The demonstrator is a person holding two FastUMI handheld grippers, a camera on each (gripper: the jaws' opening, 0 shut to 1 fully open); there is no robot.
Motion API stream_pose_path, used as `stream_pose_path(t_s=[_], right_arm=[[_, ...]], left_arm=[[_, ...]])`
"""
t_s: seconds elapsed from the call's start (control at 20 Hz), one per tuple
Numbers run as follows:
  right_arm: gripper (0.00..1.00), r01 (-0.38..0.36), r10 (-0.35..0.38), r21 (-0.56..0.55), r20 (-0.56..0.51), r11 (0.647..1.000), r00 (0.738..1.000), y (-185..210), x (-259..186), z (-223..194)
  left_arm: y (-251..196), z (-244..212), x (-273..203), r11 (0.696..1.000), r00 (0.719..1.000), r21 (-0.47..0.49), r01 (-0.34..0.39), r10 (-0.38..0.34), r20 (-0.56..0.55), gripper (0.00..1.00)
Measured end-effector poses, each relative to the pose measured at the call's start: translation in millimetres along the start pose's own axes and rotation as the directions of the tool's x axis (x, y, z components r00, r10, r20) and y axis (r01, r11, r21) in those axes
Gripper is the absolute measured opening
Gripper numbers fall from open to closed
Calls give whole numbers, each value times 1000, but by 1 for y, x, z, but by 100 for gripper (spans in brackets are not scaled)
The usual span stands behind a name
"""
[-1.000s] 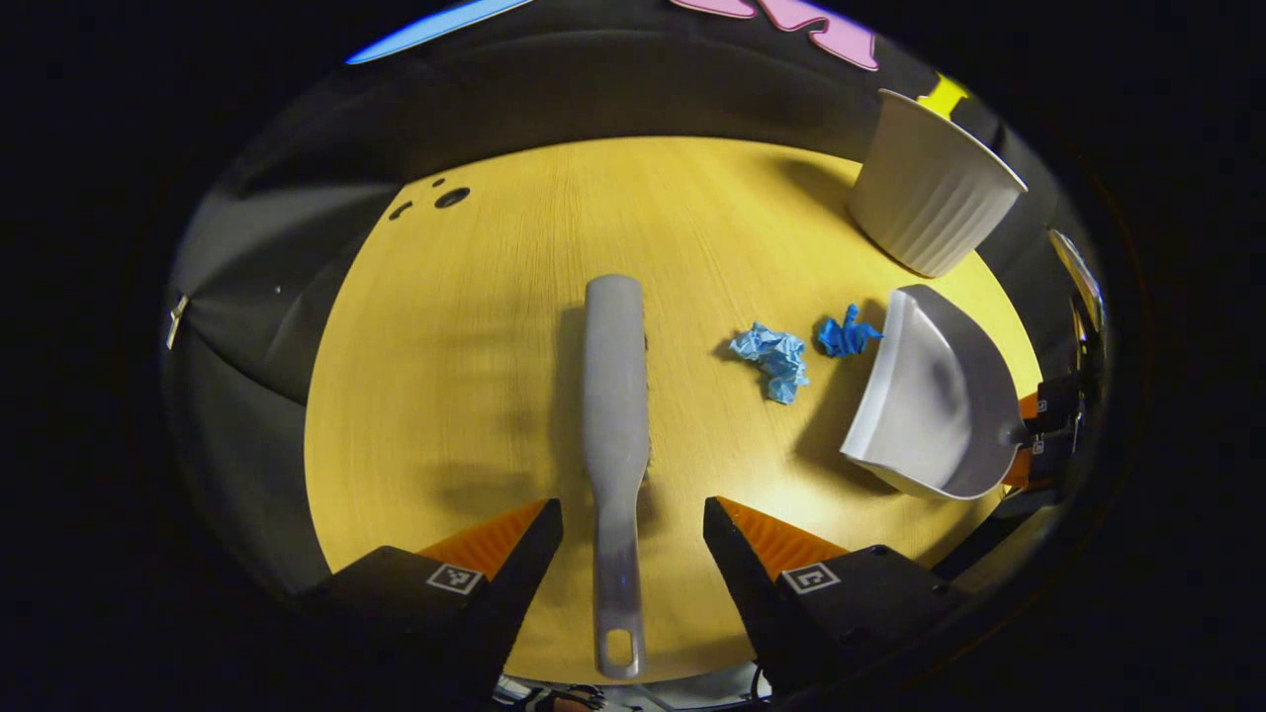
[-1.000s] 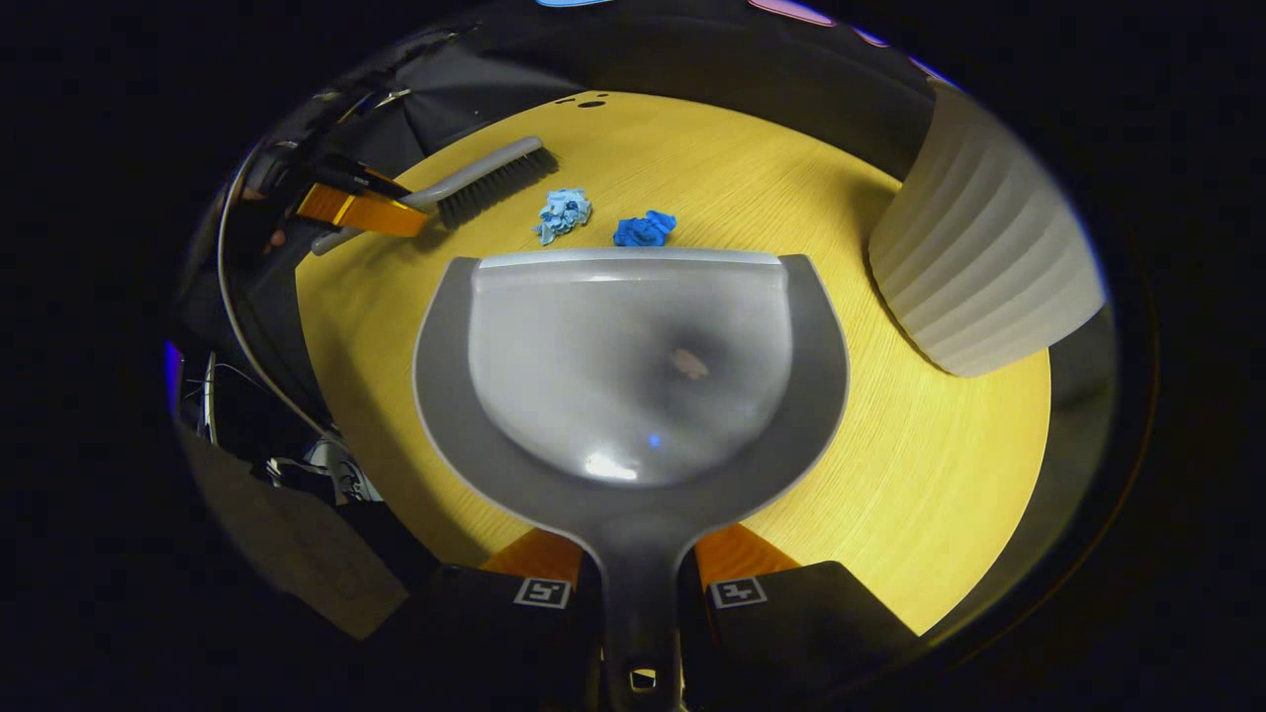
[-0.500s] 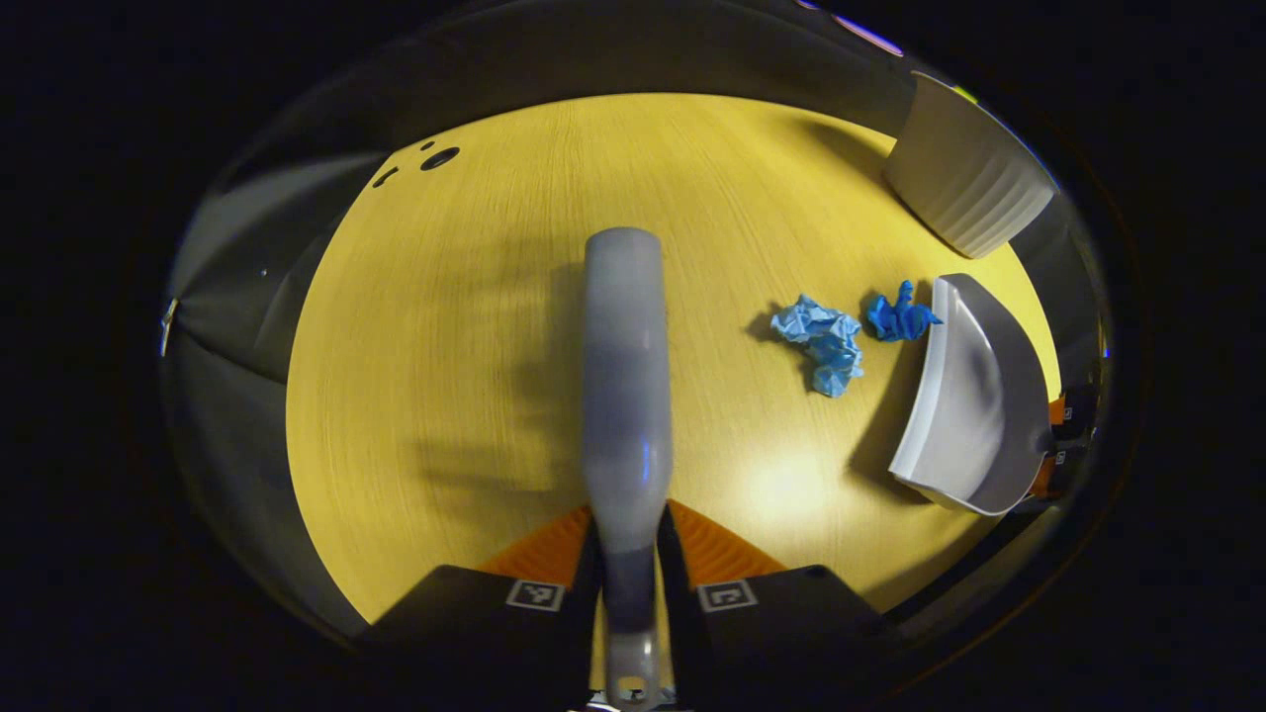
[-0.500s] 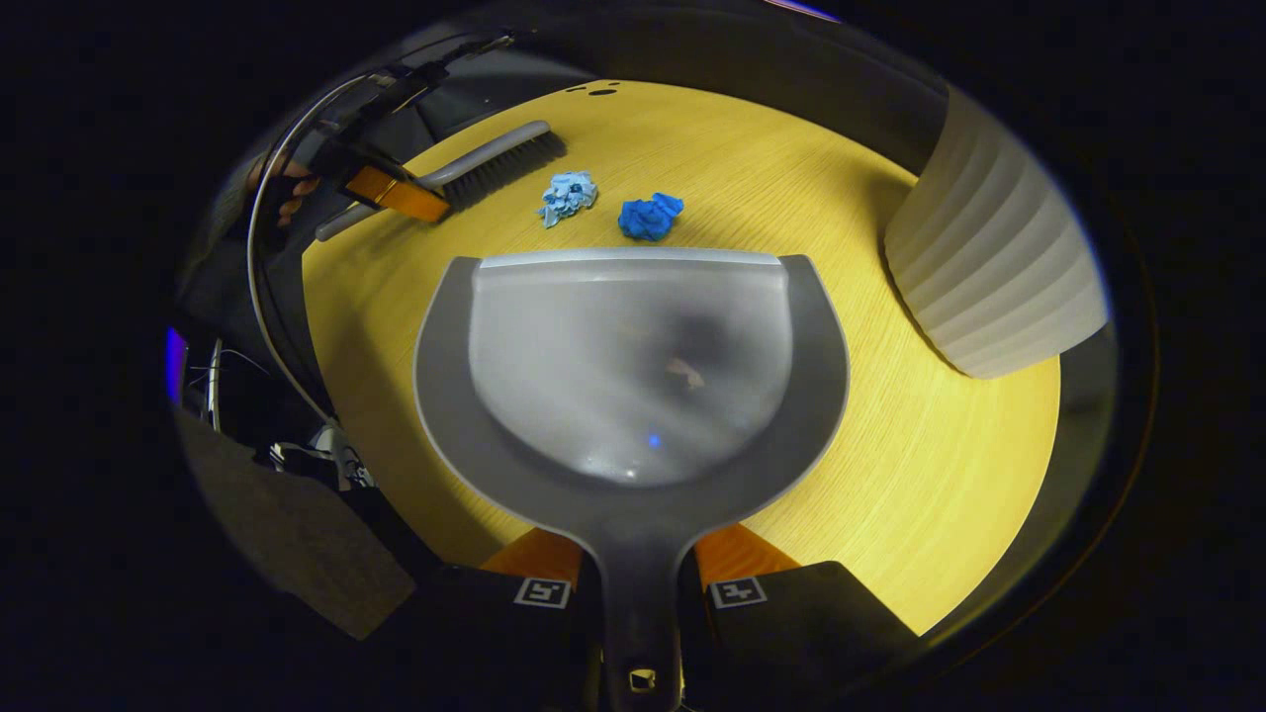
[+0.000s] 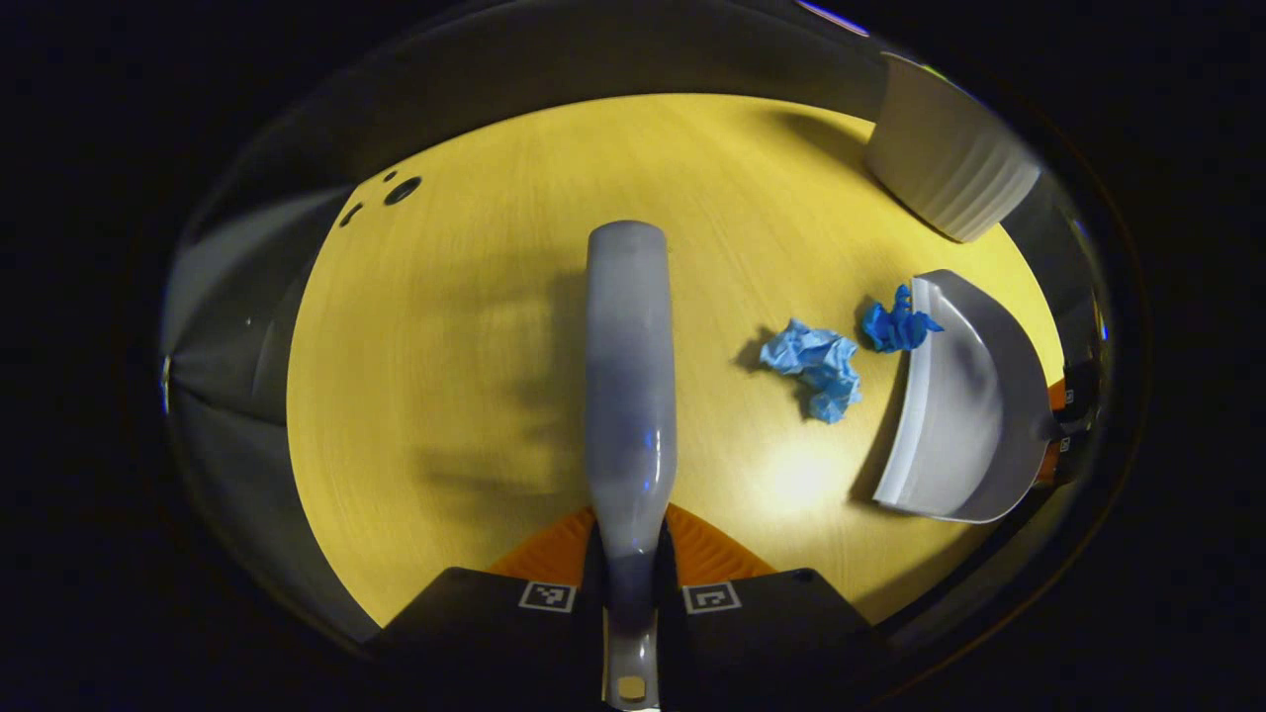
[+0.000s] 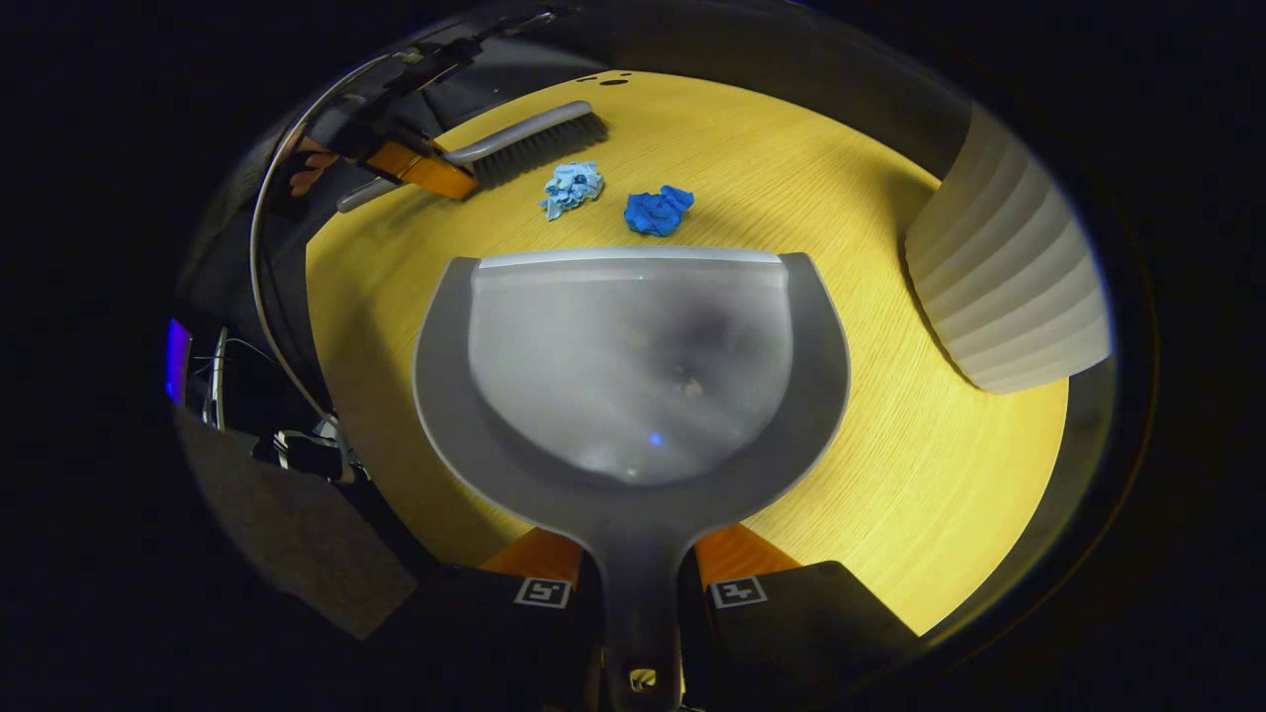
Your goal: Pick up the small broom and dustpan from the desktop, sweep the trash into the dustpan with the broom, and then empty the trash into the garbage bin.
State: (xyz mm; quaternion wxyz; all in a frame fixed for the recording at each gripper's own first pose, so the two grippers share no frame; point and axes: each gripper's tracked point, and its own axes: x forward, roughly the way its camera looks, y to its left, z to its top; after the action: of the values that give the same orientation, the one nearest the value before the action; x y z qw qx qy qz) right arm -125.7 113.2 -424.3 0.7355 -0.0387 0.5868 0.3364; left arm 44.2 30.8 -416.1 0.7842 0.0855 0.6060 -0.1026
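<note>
Your left gripper [image 5: 630, 593] is clamped on the stiff, light grey plastic broom [image 5: 629, 396] handle, your right gripper [image 6: 639, 591] likewise pinching the grey plastic dustpan [image 6: 633, 366] handle; the two crumpled blue paper scraps [image 6: 615, 198] look featherlight, so sweep gently

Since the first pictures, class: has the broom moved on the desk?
Yes. In the right gripper view the broom, now shut in the left gripper, has shifted toward the cable holes at the desk's far edge.

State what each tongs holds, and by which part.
Left tongs grip the broom by its handle; right tongs grip the dustpan by its handle.
</note>
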Motion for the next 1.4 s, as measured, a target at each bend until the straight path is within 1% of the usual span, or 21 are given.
stream_pose_path(t_s=[0.25, 0.4, 0.55, 0.75, 0.85, 0.9, 1.0, 1.05, 1.1, 1.2, 1.25, 1.3, 1.35, 1.4], right_arm=[[36, 14, -14, -17, -2, 1000, 1000, -2, 2, 1], [36, 33, -34, -37, -6, 999, 999, -2, 2, 5], [36, 49, -50, -59, -11, 997, 999, -1, 3, 4], [36, 57, -58, -70, -10, 996, 998, -3, 0, 8], [36, 58, -58, -76, -5, 995, 998, -4, 1, 6], [36, 58, -58, -78, 0, 995, 998, -4, 1, 6], [36, 61, -60, -80, 20, 995, 998, -4, -1, 7], [36, 63, -61, -74, 36, 995, 998, -4, -3, 9], [36, 62, -59, -61, 52, 996, 997, -4, -6, 11], [36, 70, -68, -18, 81, 997, 994, -10, -15, 13], [36, 77, -78, 10, 84, 997, 993, -12, -21, 12], [36, 89, -92, 38, 80, 995, 993, -16, -27, 9], [36, 110, -115, 67, 66, 992, 991, -20, -38, 1], [36, 140, -145, 94, 51, 986, 988, -24, -47, -7]], left_arm=[[-42, 17, 4, 994, 998, 91, 56, -56, 0, 25], [-65, 20, 4, 986, 996, 138, 88, -89, -3, 25], [-91, 18, 4, 976, 990, 170, 139, -140, -8, 25], [-123, 16, -7, 949, 974, 219, 225, -224, -26, 25], [-145, 14, -12, 931, 960, 237, 276, -277, -32, 24], [-153, 14, -18, 919, 950, 243, 310, -311, -35, 28], [-167, 14, -25, 899, 932, 252, 357, -361, -32, 22], [-169, 14, -29, 897, 929, 248, 365, -370, -30, 25], [-167, 13, -33, 898, 926, 236, 371, -376, -25, 25], [-167, 20, -48, 905, 923, 211, 371, -384, 23, 25], [-165, 26, -54, 911, 924, 196, 363, -380, 53, 25], [-162, 29, -55, 921, 927, 175, 348, -365, 82, 28], [-160, 28, -52, 931, 931, 153, 332, -349, 104, 25], [-162, 26, -51, 940, 935, 130, 315, -331, 124, 25]])
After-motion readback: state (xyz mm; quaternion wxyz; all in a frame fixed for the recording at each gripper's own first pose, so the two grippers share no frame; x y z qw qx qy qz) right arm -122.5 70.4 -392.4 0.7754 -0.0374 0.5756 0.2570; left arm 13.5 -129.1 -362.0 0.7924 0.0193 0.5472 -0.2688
